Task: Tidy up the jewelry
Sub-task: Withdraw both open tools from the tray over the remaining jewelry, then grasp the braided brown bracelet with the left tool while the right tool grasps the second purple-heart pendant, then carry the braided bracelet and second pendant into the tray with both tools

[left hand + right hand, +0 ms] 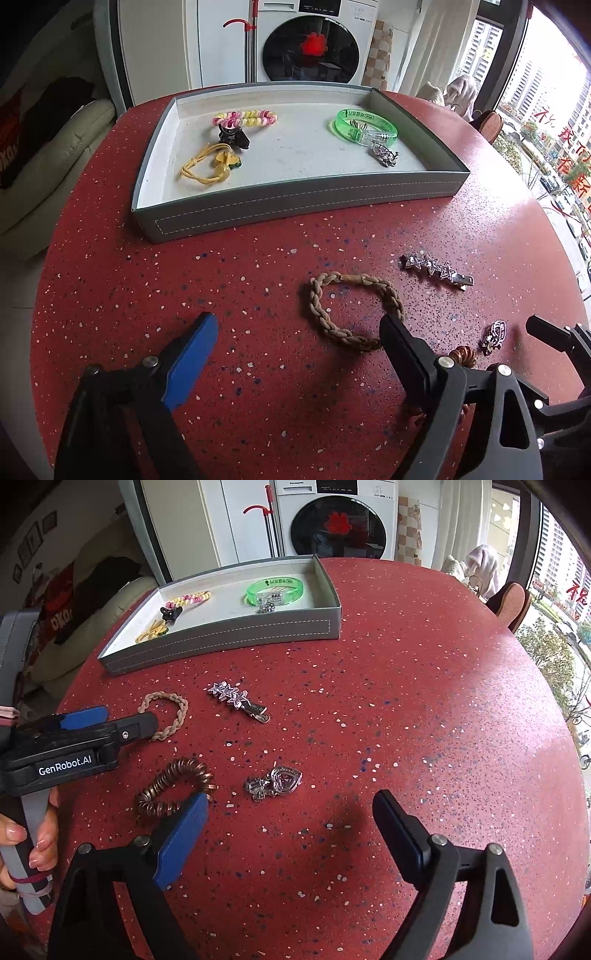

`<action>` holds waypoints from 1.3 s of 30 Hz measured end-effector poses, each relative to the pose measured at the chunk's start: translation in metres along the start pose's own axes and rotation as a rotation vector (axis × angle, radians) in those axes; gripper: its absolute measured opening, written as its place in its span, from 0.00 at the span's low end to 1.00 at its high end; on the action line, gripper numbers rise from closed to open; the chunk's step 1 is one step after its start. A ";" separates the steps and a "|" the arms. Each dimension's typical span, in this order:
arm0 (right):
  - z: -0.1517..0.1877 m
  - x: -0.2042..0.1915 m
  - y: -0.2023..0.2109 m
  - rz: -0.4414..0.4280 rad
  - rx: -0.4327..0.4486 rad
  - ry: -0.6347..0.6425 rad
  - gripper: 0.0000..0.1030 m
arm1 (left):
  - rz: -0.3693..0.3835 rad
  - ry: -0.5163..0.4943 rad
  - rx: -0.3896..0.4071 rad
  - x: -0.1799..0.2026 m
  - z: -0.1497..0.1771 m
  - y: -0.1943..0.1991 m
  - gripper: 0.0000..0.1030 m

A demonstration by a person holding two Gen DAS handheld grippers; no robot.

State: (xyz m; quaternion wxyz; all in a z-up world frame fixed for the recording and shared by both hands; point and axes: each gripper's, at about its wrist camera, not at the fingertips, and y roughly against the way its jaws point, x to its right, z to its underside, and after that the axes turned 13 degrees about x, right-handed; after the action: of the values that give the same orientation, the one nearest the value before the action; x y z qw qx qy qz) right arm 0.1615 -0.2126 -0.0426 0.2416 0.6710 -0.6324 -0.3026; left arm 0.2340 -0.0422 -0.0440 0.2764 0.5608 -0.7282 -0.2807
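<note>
Both tongs hang wide open over the red speckled surface (406,701), gripping nothing. The left tongs (299,332) have the braided bracelet (351,306) right at their right tip; the star clip (437,271) lies beyond. Just ahead of the right tongs (291,812) sits the heart brooch (275,782), the copper coil tie (173,786) touching their left fingertip. The grey tray (295,206) stands farther off.

This is a home, a lived-in flat by the look of it. A white front-loading washing machine (338,524) stands behind the round red speckled worktop (406,701), with a mop handle (271,524) leaning beside it. A cream sofa (55,155) sits off to the left, framed pictures (33,542) hang on the wall, and tall apartment blocks (532,85) fill the big window.
</note>
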 end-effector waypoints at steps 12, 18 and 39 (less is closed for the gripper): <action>-0.003 -0.009 -0.008 0.072 0.030 0.014 0.44 | -0.028 -0.081 0.028 0.013 0.000 0.002 0.68; -0.003 -0.008 -0.007 0.083 0.028 0.017 0.34 | -0.007 -0.130 0.032 0.023 0.001 0.005 0.26; -0.014 0.005 0.019 -0.016 0.096 -0.064 0.18 | 0.127 -0.008 0.119 -0.008 -0.006 0.047 0.23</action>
State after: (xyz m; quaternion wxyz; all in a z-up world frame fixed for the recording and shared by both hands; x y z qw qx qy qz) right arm 0.1578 -0.2196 -0.0196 0.1866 0.6767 -0.6482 -0.2950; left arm 0.2089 -0.0249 -0.0062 0.2569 0.5276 -0.7790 -0.2211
